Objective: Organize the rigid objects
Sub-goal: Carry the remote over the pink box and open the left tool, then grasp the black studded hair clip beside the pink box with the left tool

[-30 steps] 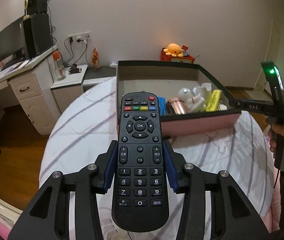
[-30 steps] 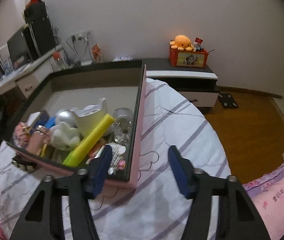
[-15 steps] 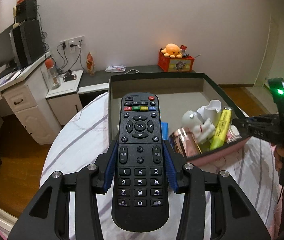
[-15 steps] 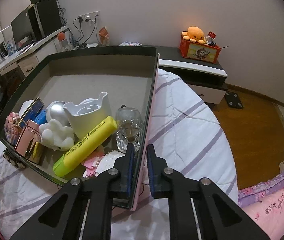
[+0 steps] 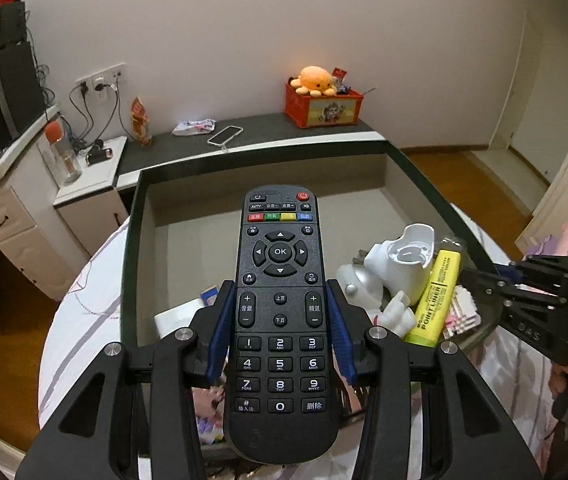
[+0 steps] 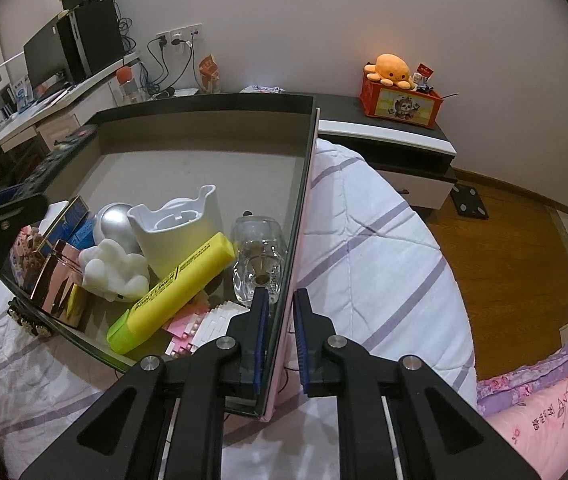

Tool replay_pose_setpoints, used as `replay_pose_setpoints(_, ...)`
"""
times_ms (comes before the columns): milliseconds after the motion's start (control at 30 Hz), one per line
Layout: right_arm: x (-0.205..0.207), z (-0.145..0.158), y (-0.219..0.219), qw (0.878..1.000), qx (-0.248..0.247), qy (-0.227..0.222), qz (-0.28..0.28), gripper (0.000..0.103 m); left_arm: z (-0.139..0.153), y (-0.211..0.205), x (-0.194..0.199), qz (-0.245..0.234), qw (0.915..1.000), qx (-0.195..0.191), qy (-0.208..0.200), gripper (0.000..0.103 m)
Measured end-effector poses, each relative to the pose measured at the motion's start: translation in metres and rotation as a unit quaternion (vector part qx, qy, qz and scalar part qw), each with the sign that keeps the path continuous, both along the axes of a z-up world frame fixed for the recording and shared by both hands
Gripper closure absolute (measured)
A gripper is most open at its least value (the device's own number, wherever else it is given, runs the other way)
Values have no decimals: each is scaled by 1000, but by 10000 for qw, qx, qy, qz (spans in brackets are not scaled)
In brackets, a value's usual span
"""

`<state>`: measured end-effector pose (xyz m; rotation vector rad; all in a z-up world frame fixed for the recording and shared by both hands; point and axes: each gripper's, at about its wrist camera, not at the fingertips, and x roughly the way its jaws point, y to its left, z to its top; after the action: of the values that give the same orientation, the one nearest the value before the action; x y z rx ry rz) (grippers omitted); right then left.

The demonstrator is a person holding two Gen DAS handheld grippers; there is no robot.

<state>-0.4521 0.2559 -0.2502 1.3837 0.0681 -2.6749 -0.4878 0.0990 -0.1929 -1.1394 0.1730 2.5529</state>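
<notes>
**Black remote held over a half-filled pink-sided box**

Black plastic remote control (image 5: 279,304), with numbered keys and a row of coloured buttons, sits lengthwise between the blue pads (image 5: 219,332) of the left gripper (image 5: 279,334); the jaws stand partly apart and press on its two long edges. Its upper end hangs over the bare grey floor of the shallow pink-sided box with a dark rim (image 5: 131,216), which rests on a white bedcover with lilac stripes (image 6: 368,248).

Toward the right of the box lie a white moulded plastic holder (image 6: 179,228), a silver ball (image 6: 113,226), a white cloud-shaped figure (image 6: 113,270), a yellow highlighter pen (image 6: 171,288) tilted against the holder, a clear glass bottle (image 6: 257,260) and pink-and-white brick pieces (image 6: 199,328).

At the far right, the right gripper (image 6: 277,344) is clamped on the box's side wall near its near corner, one blue pad (image 6: 259,340) inside and the other outside; its jaws are nearly together on the thin wall.
</notes>
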Motion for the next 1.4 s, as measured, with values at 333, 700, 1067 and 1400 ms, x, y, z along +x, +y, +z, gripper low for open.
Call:
replay_pose_setpoints(333,-1,0,0,10000,-9,3,-23,90,14,-2,8,199,9986,57,483,20)
replay_pose_setpoints(700,2,0,-3,10000,30,-10,-61,90,39,-17,37,350,9963,35,786,5)
replay_pose_setpoints(1067,8,3,-5,9997,179,45,-152,91,38,-41,65,525,9956,-192,748,2)
replay_pose_setpoints(1400,9,5,-7,9995,277,13,-171,91,8,-80,98,763,9961,-149,425,1)
